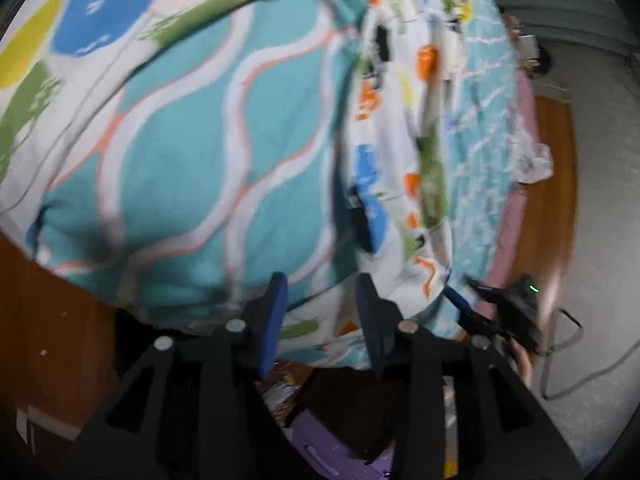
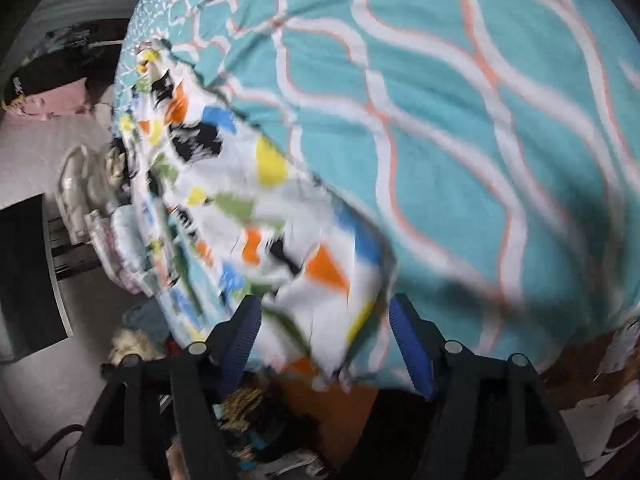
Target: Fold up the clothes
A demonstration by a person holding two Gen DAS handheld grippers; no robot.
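The left hand-held gripper [image 1: 322, 316] has its blue-padded jaws spread, with nothing pinched; through the gap shows the hanging edge of the teal bedcover [image 1: 188, 152] and a strip of the patterned garment [image 1: 400, 168]. The right hand-held gripper [image 2: 326, 334] also stands spread. A corner of the garment [image 2: 280, 240] lies between its pads, but the pads sit clear of the cloth on both sides — no grip.

Both grippers point steeply down at the near edge of the bed. Below that edge, under the left gripper, are brown wood [image 1: 52, 320] and a purple box [image 1: 328, 448]; under the right gripper is dark clutter [image 2: 260, 420], blurred beyond telling. To the right in the left wrist view the bed's side edge shows a pink band [image 1: 516, 216], then wood and open grey floor [image 1: 600, 240] with a cable [image 1: 568, 376] across it. There the right gripper appears too, small and dark, with a green light.

The garment is white with blue, orange, yellow, green and black patches. It lies on the bed as a long rumpled band running away from the grippers along the bed's side, with its near corner drooping over the edge. A second spread of the same print [image 1: 80, 20] fills the far upper left — whether it joins the band I cannot tell. Both views are motion-blurred.
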